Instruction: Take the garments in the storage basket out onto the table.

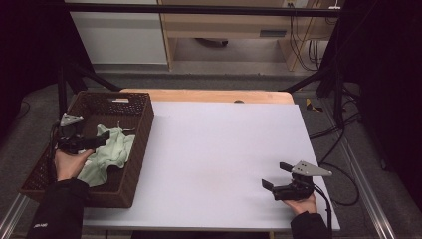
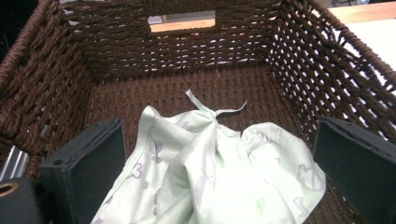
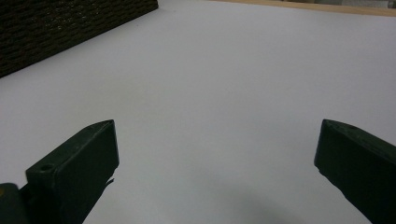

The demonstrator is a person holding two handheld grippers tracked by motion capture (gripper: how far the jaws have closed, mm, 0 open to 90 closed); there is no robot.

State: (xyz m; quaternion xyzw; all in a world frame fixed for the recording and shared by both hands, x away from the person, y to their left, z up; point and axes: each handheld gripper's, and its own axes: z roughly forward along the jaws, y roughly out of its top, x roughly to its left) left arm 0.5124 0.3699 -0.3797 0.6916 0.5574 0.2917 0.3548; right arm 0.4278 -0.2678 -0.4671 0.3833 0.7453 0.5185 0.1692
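White board covers most of the wooden table (image 1: 209,95), whose bare edge shows along the far side at twelve o'clock; beyond it lie grey floor, a pale cabinet and dark frame legs. Hanging over the table's edge at nine o'clock is a dark brown wicker basket (image 1: 138,149), its long axis running from six toward twelve. Inside it, toward the near end, lies a crumpled pale green cloth (image 1: 110,152) with a faint print, its long axis roughly six to twelve and a thin tie pointing to twelve. Over the cloth, the left gripper (image 1: 102,141) has its jaws spread wide either side. At five o'clock the right gripper (image 1: 276,175) sits above the bare board, jaws wide apart, pointing toward nine.
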